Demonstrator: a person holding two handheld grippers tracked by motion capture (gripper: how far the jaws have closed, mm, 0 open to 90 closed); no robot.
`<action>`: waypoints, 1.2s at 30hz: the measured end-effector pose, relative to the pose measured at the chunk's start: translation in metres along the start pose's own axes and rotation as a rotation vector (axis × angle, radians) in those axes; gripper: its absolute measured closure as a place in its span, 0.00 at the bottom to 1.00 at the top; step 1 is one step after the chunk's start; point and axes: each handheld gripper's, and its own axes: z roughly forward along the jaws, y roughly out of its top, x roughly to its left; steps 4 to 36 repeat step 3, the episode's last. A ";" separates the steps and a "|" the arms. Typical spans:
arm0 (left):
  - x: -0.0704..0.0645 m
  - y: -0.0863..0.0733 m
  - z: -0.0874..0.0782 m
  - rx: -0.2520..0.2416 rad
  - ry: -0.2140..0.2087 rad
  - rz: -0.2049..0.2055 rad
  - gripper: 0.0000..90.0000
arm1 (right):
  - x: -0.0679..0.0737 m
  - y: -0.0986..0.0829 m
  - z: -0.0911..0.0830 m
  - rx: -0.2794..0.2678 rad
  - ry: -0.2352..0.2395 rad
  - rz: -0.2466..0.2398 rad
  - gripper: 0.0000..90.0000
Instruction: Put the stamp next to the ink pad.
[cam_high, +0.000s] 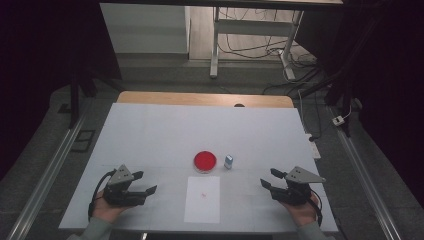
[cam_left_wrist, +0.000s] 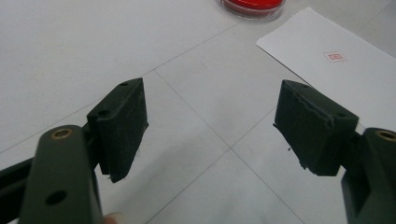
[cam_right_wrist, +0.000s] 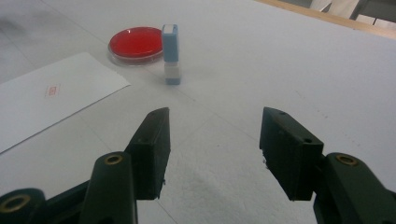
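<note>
Two grippers, left gripper (cam_high: 145, 183) and right gripper (cam_high: 267, 178), rest released on the desk (cam_high: 150, 130); stamp (cam_high: 228, 161) stands at three o'clock of ink pad (cam_high: 205, 161), twelve o'clock of stamped paper (cam_high: 202, 199); stamping seemingly finished, otherwise next grasp the stamp.

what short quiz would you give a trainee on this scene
1. True or false: the stamp stands upright on the paper.
2. Which colour is the ink pad? A blue, B red, C green.
3. Fill in: the jaws of the left tongs and the right tongs are both ____.

Key: 1 false, it stands on the table beside the pad. 2 B. 3 open.
</note>
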 end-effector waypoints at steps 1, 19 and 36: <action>0.000 0.000 0.000 0.000 0.000 0.001 0.29 | 0.000 0.000 0.000 0.000 0.000 0.000 0.48; 0.000 0.000 0.000 0.000 -0.001 0.001 0.29 | -0.001 0.000 0.000 -0.001 0.003 0.003 0.48; 0.000 0.000 0.000 0.000 -0.001 0.001 0.29 | -0.001 0.000 0.000 -0.001 0.003 0.003 0.48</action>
